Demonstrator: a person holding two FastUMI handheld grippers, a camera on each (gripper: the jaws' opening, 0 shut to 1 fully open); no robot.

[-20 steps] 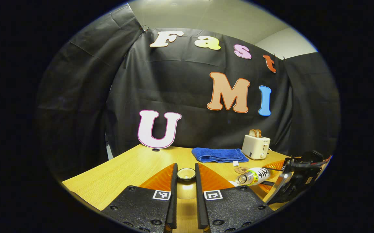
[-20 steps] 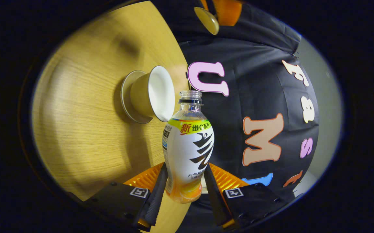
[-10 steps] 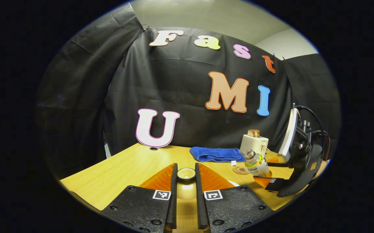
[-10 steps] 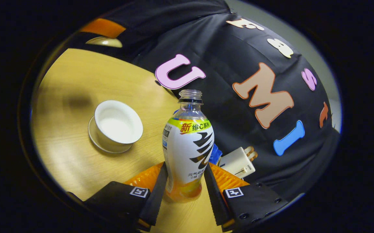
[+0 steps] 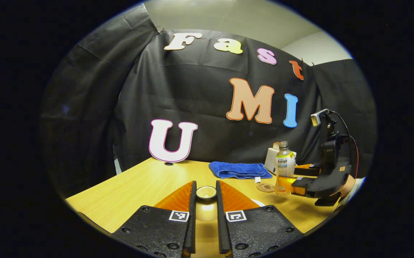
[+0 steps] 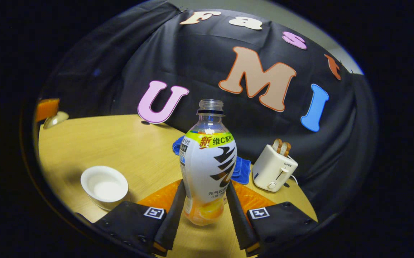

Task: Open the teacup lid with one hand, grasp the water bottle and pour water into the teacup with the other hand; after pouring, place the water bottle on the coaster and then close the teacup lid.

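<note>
My right gripper [image 6: 206, 182] is shut on the water bottle [image 6: 208, 161], which stands upright, uncapped, with orange liquid at its base. From the left gripper view, the bottle [image 5: 284, 165] hangs just right of the round coaster [image 5: 265, 187], low over the table, held by the right gripper [image 5: 302, 177] and a hand. The white teacup [image 6: 104, 186] sits uncovered on its saucer, left of the bottle. My left gripper [image 5: 206, 183] is shut on the knob of the teacup lid [image 5: 206, 192], held above the table. That lid [image 6: 56, 119] also appears at the far left of the right gripper view.
A folded blue towel [image 5: 240, 170] lies at the back of the wooden table [image 5: 139, 186]. A white toaster [image 6: 274, 167] with bread in it stands to the towel's right, close behind the bottle and coaster.
The bottle swung from lying tilted at the teacup to upright and travelled right to beside the coaster. The left gripper kept still with the lid.
</note>
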